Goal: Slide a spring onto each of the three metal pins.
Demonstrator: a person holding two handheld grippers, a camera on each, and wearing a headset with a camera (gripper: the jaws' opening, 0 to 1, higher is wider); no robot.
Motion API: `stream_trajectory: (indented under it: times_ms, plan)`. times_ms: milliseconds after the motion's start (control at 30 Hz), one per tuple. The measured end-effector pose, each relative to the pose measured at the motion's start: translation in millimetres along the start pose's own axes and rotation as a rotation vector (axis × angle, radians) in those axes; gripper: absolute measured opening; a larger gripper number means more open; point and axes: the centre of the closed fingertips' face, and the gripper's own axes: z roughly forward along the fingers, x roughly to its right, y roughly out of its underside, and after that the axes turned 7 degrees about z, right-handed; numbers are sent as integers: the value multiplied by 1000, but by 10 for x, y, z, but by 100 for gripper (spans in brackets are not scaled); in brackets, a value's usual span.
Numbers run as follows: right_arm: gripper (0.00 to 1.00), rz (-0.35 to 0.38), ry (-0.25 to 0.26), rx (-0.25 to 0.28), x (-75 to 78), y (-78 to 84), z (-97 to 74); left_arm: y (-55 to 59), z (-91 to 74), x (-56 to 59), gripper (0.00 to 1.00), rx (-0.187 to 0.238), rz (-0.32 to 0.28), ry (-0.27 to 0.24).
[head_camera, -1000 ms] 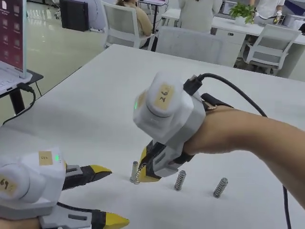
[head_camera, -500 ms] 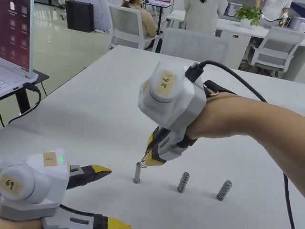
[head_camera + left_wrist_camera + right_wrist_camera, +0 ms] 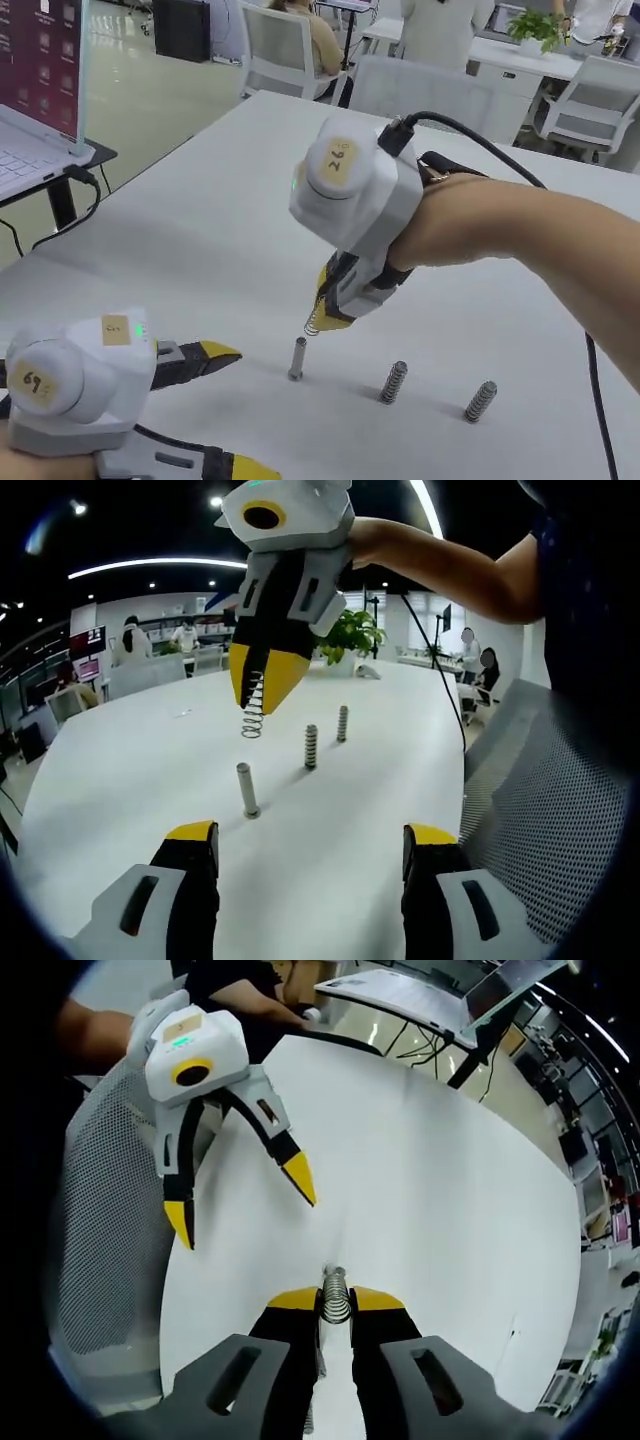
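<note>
- Parks the left gripper low at the near left of the white table, jaws spread wide with nothing between them; seemingly keeps it out of the way while pointing toward the work, ready to steady something if needed.
- Leaves the one bare pin standing upright just ahead of those open jaws, with no spring on it yet; the left gripper view puts it square in front.
- Clamps the right gripper tight on the upper end of a spring, so that the coil hangs free below the yellow tips, above the bare pin and clear of it. Presumably grips high so the open lower end can drop over the pin's top.
- Looks straight down the spring in the right gripper view, which suggests lining the coil up with the pin.
- Shows, farther right, two pins with springs already seated, side by side and near each other, so judges two of three done.
- Compared with a second ago: carries the spring clearly higher now, lifted off from beside the pin where it sat then; keeps the left gripper much as it was.
</note>
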Motion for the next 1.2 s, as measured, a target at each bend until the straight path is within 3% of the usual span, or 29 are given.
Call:
stream_trajectory:
  times_ms: [200, 1200]
  plan:
    - [8, -12, -15, -50, 18, 49, 129, 17, -21, -9, 71, -6, 10, -1]
    - [9, -13, -53, -89, 74, 63, 353, 132, -75, -58, 66, -9, 5, 7]
